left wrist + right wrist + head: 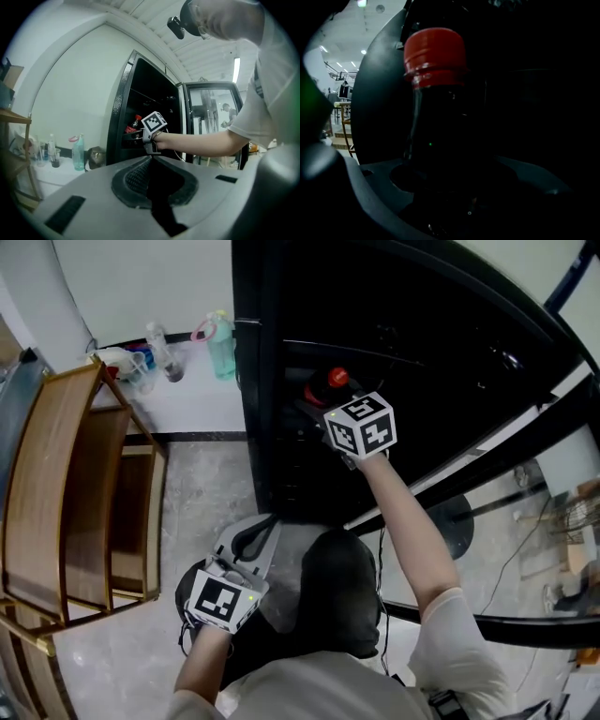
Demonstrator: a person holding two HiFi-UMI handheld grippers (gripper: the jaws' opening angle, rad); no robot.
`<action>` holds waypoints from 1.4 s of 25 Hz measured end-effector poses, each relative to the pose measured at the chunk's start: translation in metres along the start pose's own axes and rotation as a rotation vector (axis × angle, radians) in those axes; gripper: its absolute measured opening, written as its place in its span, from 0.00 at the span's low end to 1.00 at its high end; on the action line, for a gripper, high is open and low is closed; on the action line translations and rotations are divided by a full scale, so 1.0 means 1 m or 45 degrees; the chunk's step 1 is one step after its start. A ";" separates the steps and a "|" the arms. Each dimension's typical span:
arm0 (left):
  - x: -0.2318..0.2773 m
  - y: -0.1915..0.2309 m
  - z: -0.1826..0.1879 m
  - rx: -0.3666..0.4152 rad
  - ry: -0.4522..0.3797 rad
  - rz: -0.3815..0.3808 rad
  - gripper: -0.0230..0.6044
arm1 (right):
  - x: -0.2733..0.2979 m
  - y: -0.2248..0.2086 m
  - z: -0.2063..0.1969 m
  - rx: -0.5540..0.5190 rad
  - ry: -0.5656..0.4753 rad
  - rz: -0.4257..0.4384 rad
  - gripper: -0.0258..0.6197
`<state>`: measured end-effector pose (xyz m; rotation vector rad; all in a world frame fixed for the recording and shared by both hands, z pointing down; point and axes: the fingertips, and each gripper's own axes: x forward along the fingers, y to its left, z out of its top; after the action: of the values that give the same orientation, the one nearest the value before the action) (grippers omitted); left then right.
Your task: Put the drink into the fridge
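Right gripper (323, 409) reaches into the open fridge (281, 324) at far, jaws clamped low on the upright red-capped bottle (435, 84), likely to stand it on a shelf; left gripper (251, 545) hangs near, jaws together, empty, clear of the doorway

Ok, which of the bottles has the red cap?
The dark bottle held in the right gripper, at the fridge opening. The teal bottle and clear bottle on the white ledge have no red cap.

Dark drink bottle (436, 117) with red cap, upright, inside the open black fridge (118, 117)
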<state>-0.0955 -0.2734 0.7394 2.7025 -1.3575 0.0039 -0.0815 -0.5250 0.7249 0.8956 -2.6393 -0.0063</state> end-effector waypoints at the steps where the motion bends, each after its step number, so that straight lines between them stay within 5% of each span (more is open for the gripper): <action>1: -0.001 0.001 -0.002 0.001 0.005 0.005 0.05 | 0.006 -0.002 -0.001 0.002 0.017 0.002 0.51; 10: -0.016 0.022 0.008 0.029 -0.085 0.107 0.05 | 0.029 -0.015 -0.009 -0.006 0.159 -0.041 0.51; 20: -0.024 0.023 0.002 0.011 -0.069 0.127 0.05 | 0.044 -0.024 -0.032 0.031 0.325 -0.020 0.52; 35: -0.023 0.023 -0.001 0.012 -0.057 0.106 0.05 | 0.048 -0.035 -0.031 0.174 0.165 -0.025 0.52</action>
<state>-0.1282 -0.2685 0.7420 2.6668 -1.4854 -0.0435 -0.0861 -0.5785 0.7660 0.9330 -2.5346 0.2227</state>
